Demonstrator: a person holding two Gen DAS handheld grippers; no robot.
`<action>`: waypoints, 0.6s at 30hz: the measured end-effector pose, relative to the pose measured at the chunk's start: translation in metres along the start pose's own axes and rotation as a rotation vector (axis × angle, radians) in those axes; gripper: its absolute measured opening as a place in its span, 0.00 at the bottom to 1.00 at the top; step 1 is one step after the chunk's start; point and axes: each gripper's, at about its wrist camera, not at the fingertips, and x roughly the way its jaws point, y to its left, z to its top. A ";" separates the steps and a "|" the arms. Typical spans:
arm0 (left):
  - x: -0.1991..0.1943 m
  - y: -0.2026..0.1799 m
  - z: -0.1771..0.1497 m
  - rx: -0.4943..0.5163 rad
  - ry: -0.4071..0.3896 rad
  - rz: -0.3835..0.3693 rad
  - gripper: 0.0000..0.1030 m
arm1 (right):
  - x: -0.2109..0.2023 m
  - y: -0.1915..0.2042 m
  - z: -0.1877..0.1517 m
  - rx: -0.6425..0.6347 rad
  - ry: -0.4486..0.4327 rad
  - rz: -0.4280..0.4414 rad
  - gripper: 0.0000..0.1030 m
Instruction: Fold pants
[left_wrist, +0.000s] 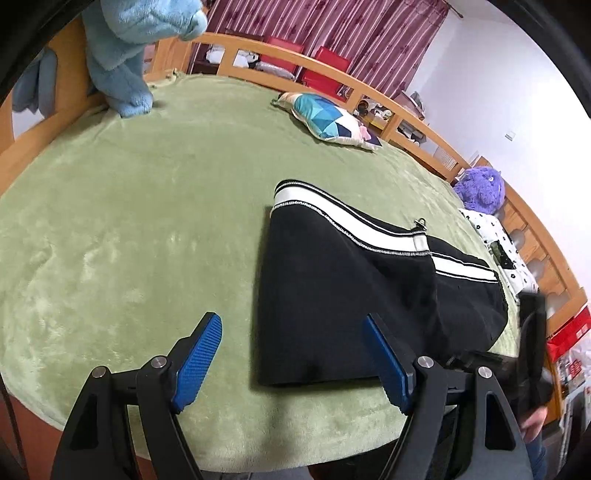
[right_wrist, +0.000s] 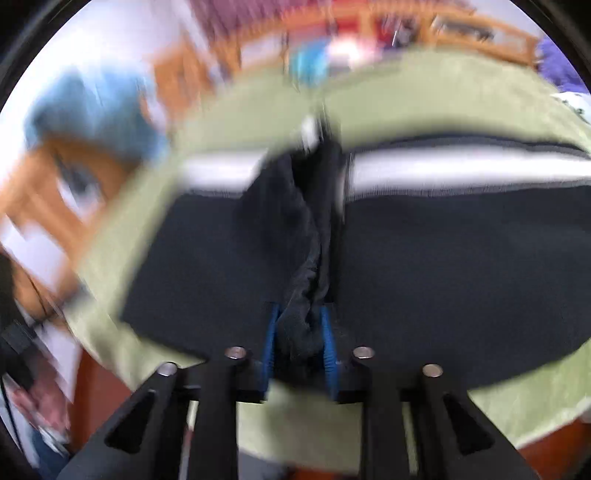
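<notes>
Black pants (left_wrist: 343, 295) with a white side stripe lie partly folded on the green bed cover (left_wrist: 147, 221). My left gripper (left_wrist: 291, 332) is open and empty, hovering above the bed's near edge, its right finger over the pants' near left end. In the blurred right wrist view, my right gripper (right_wrist: 299, 332) is shut on a bunched fold of the black pants (right_wrist: 443, 258) and holds it up above the rest of the garment.
A blue plush toy (left_wrist: 125, 55) stands at the far left corner by the wooden bed rail (left_wrist: 332, 74). A patterned cushion (left_wrist: 328, 118) lies at the back. A purple plush (left_wrist: 480, 188) and a spotted white cloth (left_wrist: 498, 236) sit at the right.
</notes>
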 end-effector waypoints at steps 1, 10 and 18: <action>0.003 0.003 0.000 -0.010 0.007 -0.004 0.75 | 0.007 0.011 -0.003 -0.053 0.034 -0.037 0.29; 0.015 0.027 0.012 -0.084 0.025 -0.012 0.75 | -0.019 0.023 0.052 -0.058 -0.256 -0.064 0.53; 0.023 0.028 0.034 -0.102 0.030 -0.015 0.75 | 0.016 0.001 0.117 -0.042 -0.249 -0.096 0.07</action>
